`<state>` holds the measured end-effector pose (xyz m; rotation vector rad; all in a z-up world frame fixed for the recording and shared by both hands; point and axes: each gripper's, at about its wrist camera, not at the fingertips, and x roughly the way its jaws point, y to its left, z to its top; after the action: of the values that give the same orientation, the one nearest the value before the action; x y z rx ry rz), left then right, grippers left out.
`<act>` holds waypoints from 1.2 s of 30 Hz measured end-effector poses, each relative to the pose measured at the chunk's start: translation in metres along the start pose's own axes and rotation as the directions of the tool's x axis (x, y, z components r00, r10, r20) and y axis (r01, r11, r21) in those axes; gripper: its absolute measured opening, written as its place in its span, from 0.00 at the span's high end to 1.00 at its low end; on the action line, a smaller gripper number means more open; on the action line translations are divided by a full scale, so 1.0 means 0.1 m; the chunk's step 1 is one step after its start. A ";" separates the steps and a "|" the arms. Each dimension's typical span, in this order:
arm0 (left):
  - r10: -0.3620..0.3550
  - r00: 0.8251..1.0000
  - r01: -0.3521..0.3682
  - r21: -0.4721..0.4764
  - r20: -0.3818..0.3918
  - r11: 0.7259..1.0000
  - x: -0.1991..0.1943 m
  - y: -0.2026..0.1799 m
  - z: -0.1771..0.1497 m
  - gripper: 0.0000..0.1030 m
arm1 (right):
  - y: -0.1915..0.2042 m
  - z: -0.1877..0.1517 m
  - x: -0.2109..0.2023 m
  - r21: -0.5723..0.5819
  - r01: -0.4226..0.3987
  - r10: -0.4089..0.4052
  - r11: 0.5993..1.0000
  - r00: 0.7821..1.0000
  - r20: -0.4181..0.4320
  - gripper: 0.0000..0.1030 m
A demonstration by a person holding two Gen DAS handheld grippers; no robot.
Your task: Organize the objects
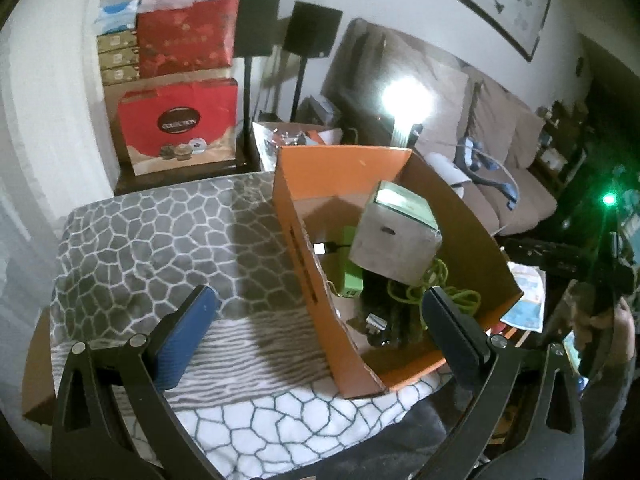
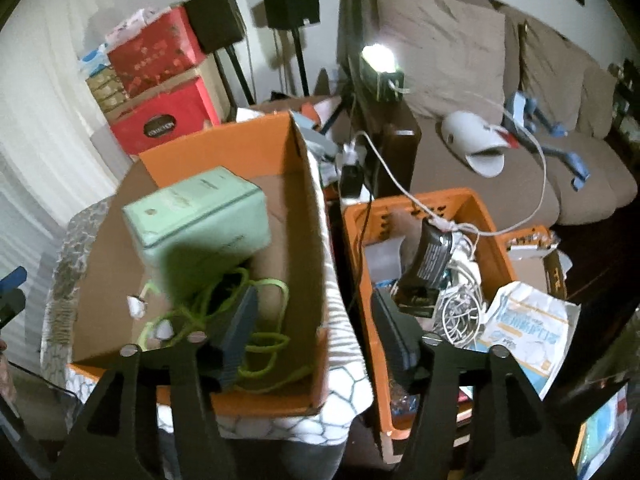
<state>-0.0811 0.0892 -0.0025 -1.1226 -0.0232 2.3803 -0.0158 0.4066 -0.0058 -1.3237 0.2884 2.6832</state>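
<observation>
An orange cardboard box (image 1: 320,276) stands on a patterned cloth (image 1: 152,248). Inside it lie a pale green tin (image 1: 396,232), a green cable (image 1: 436,292) and a small green box (image 1: 352,264). My left gripper (image 1: 316,328) is open and empty, its fingers straddling the box's near left wall. In the right wrist view the same box (image 2: 312,216) holds the tin (image 2: 200,220) and the cable (image 2: 256,340). My right gripper (image 2: 316,328) is open and empty above the gap between the box and an orange crate (image 2: 484,216) of white cables and a black adapter (image 2: 432,256).
Red gift boxes (image 1: 180,120) are stacked at the back left by two black speakers on stands (image 1: 312,32). A brown sofa (image 2: 500,140) with a white slipper (image 2: 476,140) lies at the right. A bright lamp (image 2: 378,58) glares. A paper bag (image 2: 528,328) rests beside the crate.
</observation>
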 end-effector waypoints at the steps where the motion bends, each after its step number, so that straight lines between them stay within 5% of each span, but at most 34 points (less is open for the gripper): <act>1: 0.000 1.000 0.000 -0.008 0.006 1.000 -0.04 0.01 -0.01 0.00 | 0.04 0.00 -0.04 -0.004 -0.005 0.005 1.000 1.000 0.011 0.27; 12: 0.102 0.995 -0.102 -0.052 -0.007 0.993 -0.16 0.21 -0.23 0.00 | 0.81 -0.17 -0.31 -0.130 -0.068 0.082 0.989 0.991 0.103 0.01; 36: 0.237 0.970 -0.230 -0.098 0.060 0.968 -0.52 0.33 -0.73 0.00 | 1.52 -0.82 -0.45 -0.145 -0.004 0.036 0.989 0.976 0.216 0.00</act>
<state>-0.0146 0.0231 -0.0203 -1.1360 -0.0246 2.6520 0.0432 0.2384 -0.0016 -1.0490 0.0846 2.8812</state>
